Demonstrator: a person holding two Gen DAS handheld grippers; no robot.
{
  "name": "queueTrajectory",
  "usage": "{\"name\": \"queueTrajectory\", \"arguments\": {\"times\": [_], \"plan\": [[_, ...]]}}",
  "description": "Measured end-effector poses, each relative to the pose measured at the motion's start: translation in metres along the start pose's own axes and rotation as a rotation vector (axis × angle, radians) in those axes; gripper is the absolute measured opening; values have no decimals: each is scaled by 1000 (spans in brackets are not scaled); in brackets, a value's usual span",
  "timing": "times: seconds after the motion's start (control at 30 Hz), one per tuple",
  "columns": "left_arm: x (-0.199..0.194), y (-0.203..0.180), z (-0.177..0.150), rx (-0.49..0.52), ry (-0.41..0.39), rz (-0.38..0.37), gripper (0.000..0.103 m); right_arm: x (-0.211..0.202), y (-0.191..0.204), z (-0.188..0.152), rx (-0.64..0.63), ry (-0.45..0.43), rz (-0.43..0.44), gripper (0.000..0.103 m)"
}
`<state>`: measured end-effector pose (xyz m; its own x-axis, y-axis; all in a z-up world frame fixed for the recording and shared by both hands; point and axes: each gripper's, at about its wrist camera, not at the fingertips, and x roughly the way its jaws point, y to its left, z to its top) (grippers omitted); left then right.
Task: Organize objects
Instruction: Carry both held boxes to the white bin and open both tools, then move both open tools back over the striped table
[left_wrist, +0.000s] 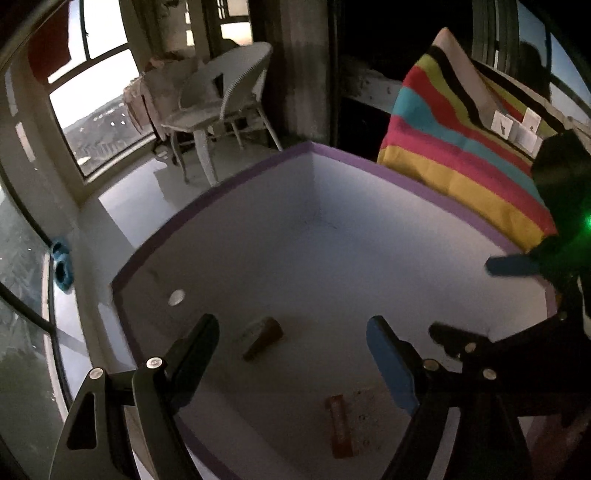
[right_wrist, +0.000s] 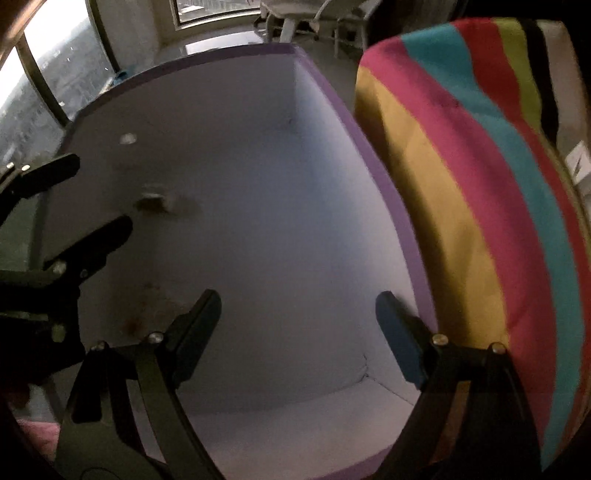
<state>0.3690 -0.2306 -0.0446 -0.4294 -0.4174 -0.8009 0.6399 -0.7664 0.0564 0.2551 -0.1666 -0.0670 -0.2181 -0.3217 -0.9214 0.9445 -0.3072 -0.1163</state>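
A white table with a purple rim holds a small brown block-like object, an orange bar and a small round white item. My left gripper is open and empty, hovering above the brown object. My right gripper is open and empty over the bare table top; it also shows at the right of the left wrist view. The brown object and the round item show blurred in the right wrist view, near the left gripper's black fingers.
A striped, multicoloured cushion leans along the table's far right side. A white wicker chair stands beyond the table by large windows. A blue object lies on the window ledge.
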Motion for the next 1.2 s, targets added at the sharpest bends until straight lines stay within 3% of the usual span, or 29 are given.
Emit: {"name": "queueTrajectory", "arguments": {"times": [0.03,0.13,0.23,0.4,0.53,0.6,0.67,0.7,0.73,0.8,0.87,0.97,1.03,1.2], "plan": [[5,-3,1,8,12,5,83,2,-1,1,7,4,-53,85],[8,-9,5,30,6,5,83,2,-8,-5,72,-7,-75,83],[7,-18,9,81,-21,46,83,3,-18,-14,138,7,-29,84],[11,-30,17,152,4,17,83,-24,-27,-20,176,-54,42,83],[-27,-31,19,163,-44,9,83,-91,-29,-39,114,-218,77,83],[-58,-37,24,165,-118,-33,86,-136,-45,-60,127,-356,10,85],[-87,-49,31,186,-190,-93,93,-174,-71,-87,188,-476,-84,101],[-102,-62,35,191,-226,-135,101,-188,-85,-101,229,-521,-135,103],[-111,-73,39,191,-248,-173,103,-198,-99,-116,272,-555,-186,103],[-124,-108,46,192,-278,-253,103,-206,-140,-134,367,-536,-286,103],[-125,-150,56,224,-247,-304,103,-206,-180,-150,471,-469,-384,103],[-113,-220,68,295,-184,-384,103,-215,-238,-171,590,-466,-450,103],[-93,-269,78,322,-146,-394,103,-223,-273,-191,679,-454,-482,103],[-42,-355,104,379,-91,-373,103,-217,-365,-244,949,-304,-479,103]]}}
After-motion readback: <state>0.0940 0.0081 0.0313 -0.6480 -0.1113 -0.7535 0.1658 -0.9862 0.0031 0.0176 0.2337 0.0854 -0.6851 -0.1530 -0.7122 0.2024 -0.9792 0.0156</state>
